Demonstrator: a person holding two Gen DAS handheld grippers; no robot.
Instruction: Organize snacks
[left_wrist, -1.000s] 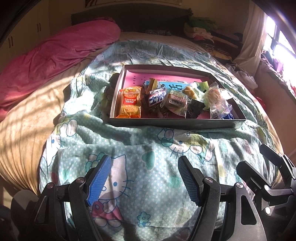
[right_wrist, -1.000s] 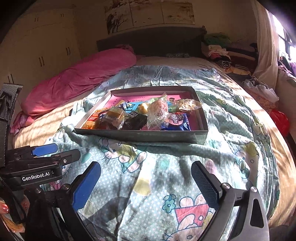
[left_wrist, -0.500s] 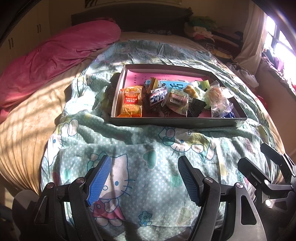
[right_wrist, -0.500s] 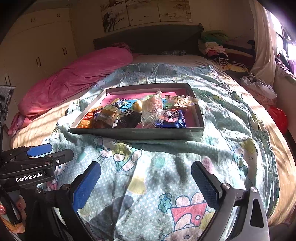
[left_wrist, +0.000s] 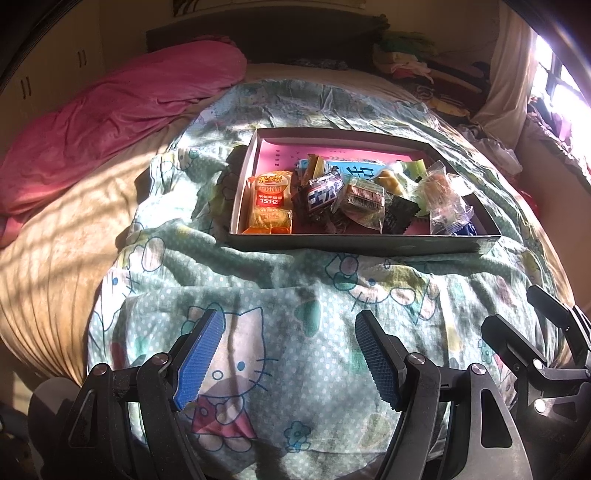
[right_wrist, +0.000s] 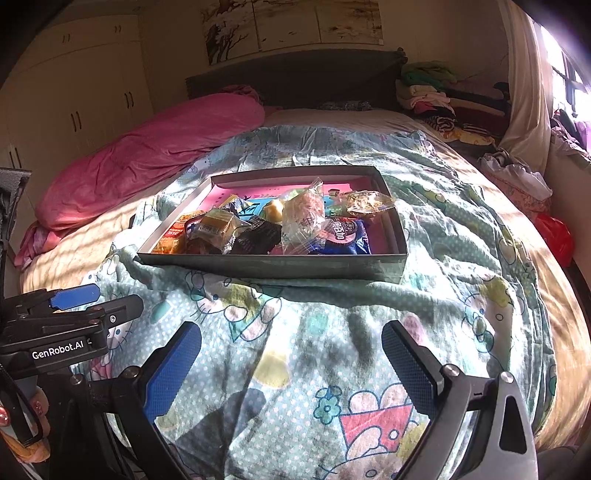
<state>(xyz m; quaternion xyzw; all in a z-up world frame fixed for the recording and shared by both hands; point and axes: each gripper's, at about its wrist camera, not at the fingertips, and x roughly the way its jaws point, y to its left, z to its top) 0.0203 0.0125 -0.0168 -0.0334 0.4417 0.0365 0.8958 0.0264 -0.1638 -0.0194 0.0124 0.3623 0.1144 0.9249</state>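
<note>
Setting: a bed (left_wrist: 55, 229) under a cartoon-print quilt (left_wrist: 295, 306), with a pink blanket (left_wrist: 110, 110) at 10 o'clock in the left wrist view.
Tray (left_wrist: 362, 244): a shallow grey box with a pink floor, resting on the quilt at 12 o'clock from both grippers, well apart from them.
Snacks: heaped inside the tray; an orange packet (left_wrist: 269, 206) lies at its 9 o'clock end, a dark wrapped bar (left_wrist: 323, 194) just beside it, a clear bag (left_wrist: 441, 199) toward 3 o'clock, a blue packet (right_wrist: 345, 236) under that bag.
Left hand-held gripper (left_wrist: 286, 354): jaws spread, nothing between them, above bare quilt.
Right hand-held gripper (right_wrist: 291, 365): jaws spread, empty.
Risk, overlap: wrappers lie across each other, so a pinch may drag a neighbour out.
Risk, support: the soft quilt could let the tray tip under a downward push.
Risk, glare: harsh sunlight hides wrapper edges.
</note>
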